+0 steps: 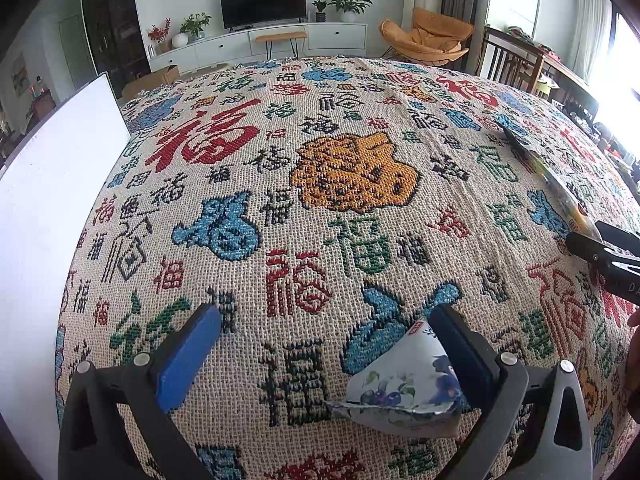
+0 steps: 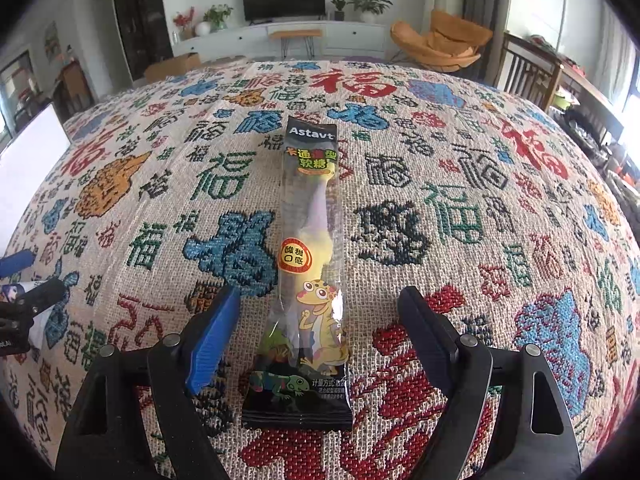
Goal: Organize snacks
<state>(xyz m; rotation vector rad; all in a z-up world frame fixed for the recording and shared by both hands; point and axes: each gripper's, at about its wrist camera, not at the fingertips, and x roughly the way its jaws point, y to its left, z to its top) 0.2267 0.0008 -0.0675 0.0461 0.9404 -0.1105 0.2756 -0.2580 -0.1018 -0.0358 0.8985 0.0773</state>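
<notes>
Gummy candy packet (image 2: 310, 280) lies flat on the woven cloth (image 2: 460, 208), between my right tongs (image 2: 320, 332), long axis straight ahead along the fingers, near end under them. Right tongs spread, not touching it. Floral snack pouch (image 1: 404, 388) sits against the right finger of my left tongs (image 1: 328, 344), spread wide, gripping nothing. Right hand nearer the gummy packet.

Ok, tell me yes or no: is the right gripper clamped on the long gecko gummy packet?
No: the right gripper stands open, its pads clear of the long gecko gummy packet lying flat on the woven cloth.
</notes>
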